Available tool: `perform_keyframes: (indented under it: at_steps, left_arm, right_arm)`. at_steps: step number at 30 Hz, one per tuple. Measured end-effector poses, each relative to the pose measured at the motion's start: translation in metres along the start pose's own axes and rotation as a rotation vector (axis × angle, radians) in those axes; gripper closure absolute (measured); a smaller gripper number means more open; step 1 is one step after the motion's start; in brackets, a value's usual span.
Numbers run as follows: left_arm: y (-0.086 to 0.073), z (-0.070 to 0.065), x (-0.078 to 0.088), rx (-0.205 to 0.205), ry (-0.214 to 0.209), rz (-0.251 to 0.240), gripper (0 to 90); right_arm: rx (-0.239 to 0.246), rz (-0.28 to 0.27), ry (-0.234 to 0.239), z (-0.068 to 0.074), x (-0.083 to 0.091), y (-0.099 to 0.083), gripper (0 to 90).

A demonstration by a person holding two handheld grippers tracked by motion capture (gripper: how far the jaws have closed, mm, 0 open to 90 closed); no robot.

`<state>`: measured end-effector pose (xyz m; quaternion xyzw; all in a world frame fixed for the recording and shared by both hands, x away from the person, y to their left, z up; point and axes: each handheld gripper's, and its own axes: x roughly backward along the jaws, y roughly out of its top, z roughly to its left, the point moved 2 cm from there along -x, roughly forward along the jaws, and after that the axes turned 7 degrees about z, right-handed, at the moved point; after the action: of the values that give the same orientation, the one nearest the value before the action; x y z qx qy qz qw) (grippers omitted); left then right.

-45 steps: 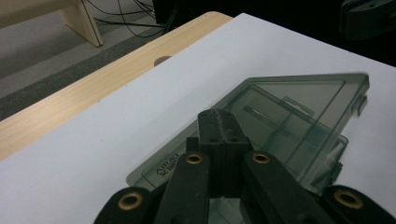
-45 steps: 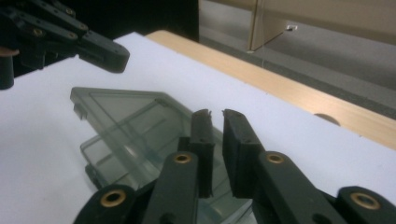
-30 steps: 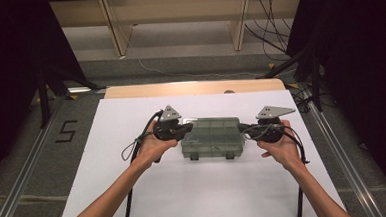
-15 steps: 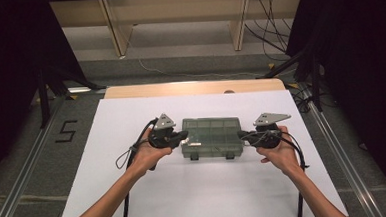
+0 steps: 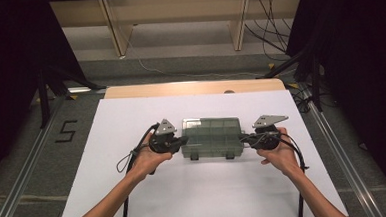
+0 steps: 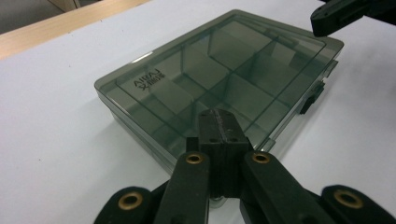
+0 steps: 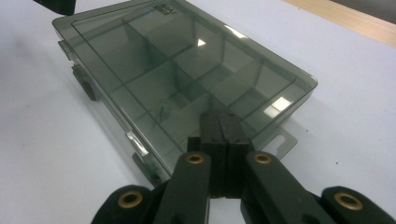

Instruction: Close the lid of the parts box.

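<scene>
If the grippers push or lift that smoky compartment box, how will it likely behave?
The compartment box looks like rigid plastic, so probably stiff. Its compartments seem nearly empty, so likely light and quick to slide on the smooth white table. Flat and low, it is unlikely to tip.

The table (image 5: 131, 116) is covered with a big white sheet, and a strip of bare light wood (image 5: 195, 88) peeks out along its far edge. Under and around it the floor (image 5: 28, 162) is grey carpet-ish stuff, with a black "5" (image 5: 66, 131) marked on it to the left. Metal rails (image 5: 20, 190) run along both sides of the table. Further back there's a pale wooden frame with two legs (image 5: 114, 30) standing on a lighter floor, plus loose cables (image 5: 271, 19) hanging and trailing at the right. Black curtains or panels (image 5: 8, 58) close off both sides, with dark stand legs (image 5: 42, 96) at their base. Lighting is even, from above.
</scene>
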<state>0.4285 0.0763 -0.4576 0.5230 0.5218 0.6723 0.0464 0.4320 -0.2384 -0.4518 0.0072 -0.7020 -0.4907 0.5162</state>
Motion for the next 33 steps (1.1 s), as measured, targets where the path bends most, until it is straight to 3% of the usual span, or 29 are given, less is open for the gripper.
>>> perform_keyframes:
  at_steps: [1,5,8,9,10,23,29,33]
  left_arm:
    - [-0.001,-0.001,-0.002,0.016,-0.004,-0.012,89.6]
    - [-0.002,-0.001,-0.002,-0.012,-0.012,0.03,89.6]
    - [-0.003,-0.001,-0.004,-0.018,-0.007,0.028,89.6]
    - [-0.004,-0.003,-0.006,0.005,0.004,0.016,89.5]
    - [-0.005,-0.001,-0.006,-0.014,-0.006,0.039,89.5]
    - [-0.009,-0.005,-0.009,-0.033,0.008,0.048,89.6]
    - [-0.011,-0.006,-0.009,-0.022,0.014,0.048,89.5]
    - [-0.011,-0.007,-0.007,-0.027,-0.005,0.039,83.6]
  right_arm:
    - [0.0,0.0,0.0,0.0,0.0,0.0,90.0]
    - [0.007,0.008,-0.001,-0.001,-0.001,-0.001,90.0]
    - [0.005,0.022,0.008,-0.001,-0.003,-0.003,90.0]
    - [0.001,0.023,0.004,-0.001,-0.003,-0.003,90.0]
    - [0.001,0.027,0.002,-0.001,-0.004,-0.003,90.0]
    - [0.011,0.046,0.004,0.0,-0.007,-0.005,90.0]
    - [0.004,0.046,0.0,0.001,-0.008,-0.006,90.0]
    - [-0.001,0.042,-0.005,0.002,-0.007,-0.006,90.0]
